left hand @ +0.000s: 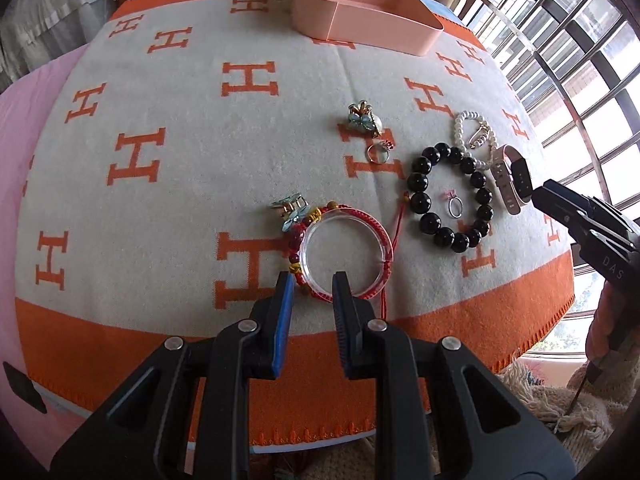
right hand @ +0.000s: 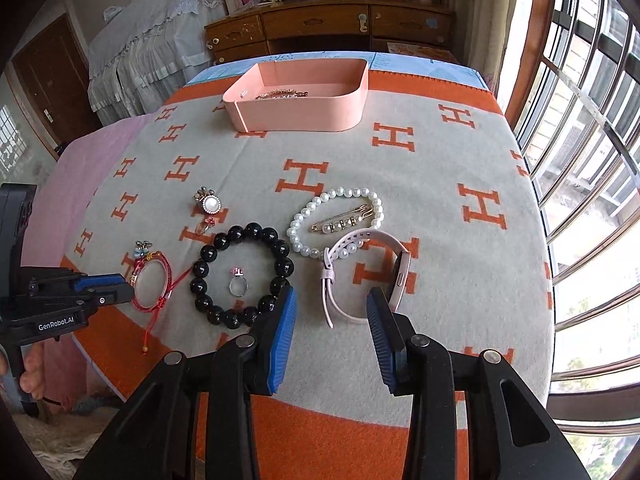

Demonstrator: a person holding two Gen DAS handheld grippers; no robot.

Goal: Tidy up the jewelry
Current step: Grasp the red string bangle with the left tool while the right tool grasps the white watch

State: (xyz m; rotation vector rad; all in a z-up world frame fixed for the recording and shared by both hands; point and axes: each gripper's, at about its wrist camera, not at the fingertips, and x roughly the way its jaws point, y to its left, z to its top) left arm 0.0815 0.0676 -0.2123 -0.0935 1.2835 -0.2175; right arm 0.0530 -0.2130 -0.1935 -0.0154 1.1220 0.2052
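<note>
Near the blanket's (right hand: 440,184) front orange edge, left gripper (left hand: 311,286) parted astride red bracelet's (left hand: 346,256) rim, right gripper (right hand: 331,304) wide (nothing held) around pink watch (right hand: 366,276), bare cloth before pink box (right hand: 300,116).

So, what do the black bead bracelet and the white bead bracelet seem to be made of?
Black bead bracelet: polished stone or glass, possibly; the large round beads are glossy and carry bright window highlights.
White bead bracelet: pearl or imitation pearl; the small round beads have a soft, milky sheen. The pictures cannot settle which.
</note>
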